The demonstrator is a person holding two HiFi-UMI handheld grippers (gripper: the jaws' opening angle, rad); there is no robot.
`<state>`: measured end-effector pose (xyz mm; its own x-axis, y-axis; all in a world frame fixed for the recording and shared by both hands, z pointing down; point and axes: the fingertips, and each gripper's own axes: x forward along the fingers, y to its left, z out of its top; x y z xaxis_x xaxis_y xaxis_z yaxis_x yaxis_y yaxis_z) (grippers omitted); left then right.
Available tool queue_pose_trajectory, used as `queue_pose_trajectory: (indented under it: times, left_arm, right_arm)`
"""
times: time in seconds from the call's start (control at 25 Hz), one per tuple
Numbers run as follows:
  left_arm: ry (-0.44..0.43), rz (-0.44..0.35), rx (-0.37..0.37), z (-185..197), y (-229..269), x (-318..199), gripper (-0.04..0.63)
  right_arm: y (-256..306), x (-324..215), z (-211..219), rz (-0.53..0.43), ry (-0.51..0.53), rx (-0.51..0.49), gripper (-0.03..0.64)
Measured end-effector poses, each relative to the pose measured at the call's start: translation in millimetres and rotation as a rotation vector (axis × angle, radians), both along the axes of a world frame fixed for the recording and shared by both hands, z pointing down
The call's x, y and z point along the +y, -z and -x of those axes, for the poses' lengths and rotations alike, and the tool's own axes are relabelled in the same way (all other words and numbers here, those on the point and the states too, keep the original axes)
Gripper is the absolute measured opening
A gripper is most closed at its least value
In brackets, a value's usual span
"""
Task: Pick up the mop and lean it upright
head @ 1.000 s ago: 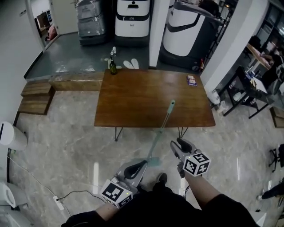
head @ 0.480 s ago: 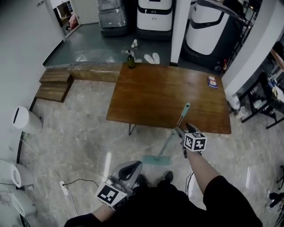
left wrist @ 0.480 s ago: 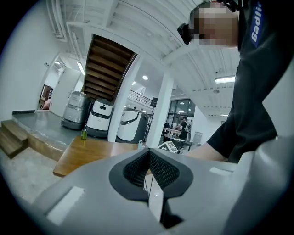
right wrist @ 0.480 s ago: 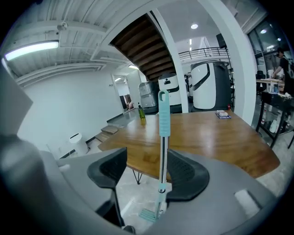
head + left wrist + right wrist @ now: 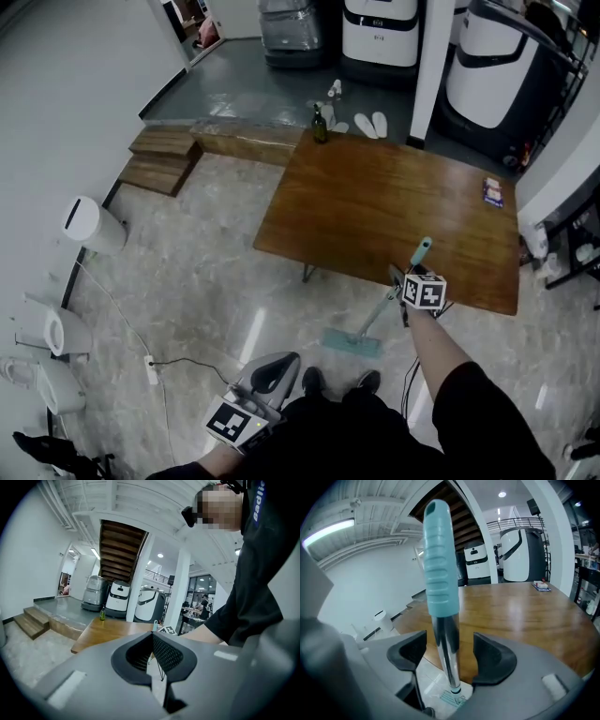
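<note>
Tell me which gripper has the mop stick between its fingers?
The right gripper: its opening fingers straddle the mop handle. The left gripper is shut and empty.

I count one mop (image 5: pixel 382 317), one tabletop (image 5: pixel 375 206), one green bottle (image 5: pixel 321 125), one small packet (image 5: pixel 493 191), two slippers (image 5: pixel 378 125), two wooden steps (image 5: pixel 167 143) and one white bin (image 5: pixel 89 225).
</note>
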<state>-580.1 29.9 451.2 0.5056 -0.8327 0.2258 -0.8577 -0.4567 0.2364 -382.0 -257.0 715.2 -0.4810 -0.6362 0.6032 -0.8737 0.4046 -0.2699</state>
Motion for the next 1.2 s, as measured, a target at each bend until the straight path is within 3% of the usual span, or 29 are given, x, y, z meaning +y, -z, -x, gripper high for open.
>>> queue_pose_trajectory:
  times: [0.08,0.2,0.44,0.76,1.2]
  left_arm:
    - [0.017,0.012,-0.003,1,-4,1,0.018]
    - [0.033,0.024,-0.002,-1,-9,1,0.018]
    - [0.015,0.009,0.012,-2,-9,0,0.018]
    - [-0.093,-0.068,0.035,-6,8,-2,0.018]
    - [-0.261,-0.086,0.067,-12,27,5,0.018]
  right_arm:
    - [-8,-5,4,0.011,0.016,0.012,0.278]
    - [-13,-5,6,0.021,0.026,0.02,0.07]
    - [-9,23,11,0.006,0.041,0.012,0.064]
    - [5,106,16,0.005,0.07,0.012,0.066]
    - [49,167,-12,-0.062,-0.062,-0.015,0.066]
